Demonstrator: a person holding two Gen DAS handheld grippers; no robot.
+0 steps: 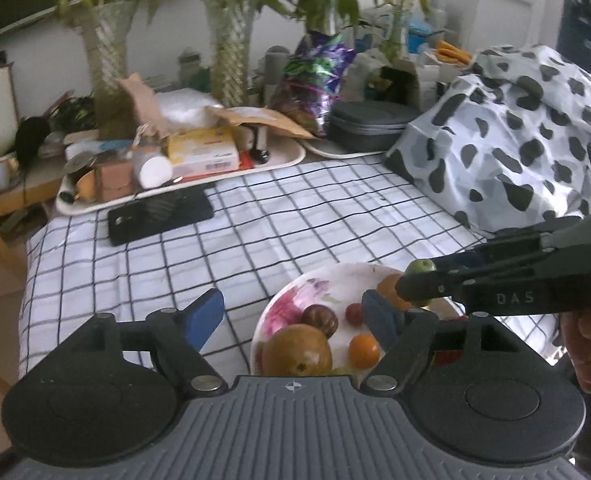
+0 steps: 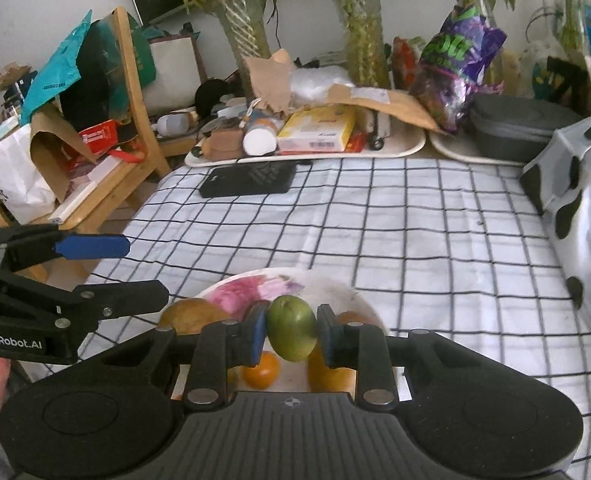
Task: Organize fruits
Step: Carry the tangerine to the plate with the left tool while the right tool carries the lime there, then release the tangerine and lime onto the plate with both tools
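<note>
A flowered white plate (image 1: 327,280) rests on the checked cloth and holds several fruits: a big brown one (image 1: 297,350), a dark one (image 1: 319,318), a small red one (image 1: 353,314) and an orange one (image 1: 363,350). My left gripper (image 1: 291,320) hovers open over the plate's left side with nothing between its blue pads; from the right wrist it shows at the left (image 2: 147,270). My right gripper (image 2: 291,334) is shut on a green fruit (image 2: 291,332) above the plate (image 2: 335,284), and enters the left wrist view from the right (image 1: 415,280).
A black flat case (image 2: 247,178) lies on the cloth beyond the plate. Behind it a cluttered white tray (image 2: 407,148), glass vases with plants and a purple bag (image 2: 455,56) line the back. A spotted cloth heap (image 1: 507,136) rises at right, and a wooden chair (image 2: 135,92) stands left.
</note>
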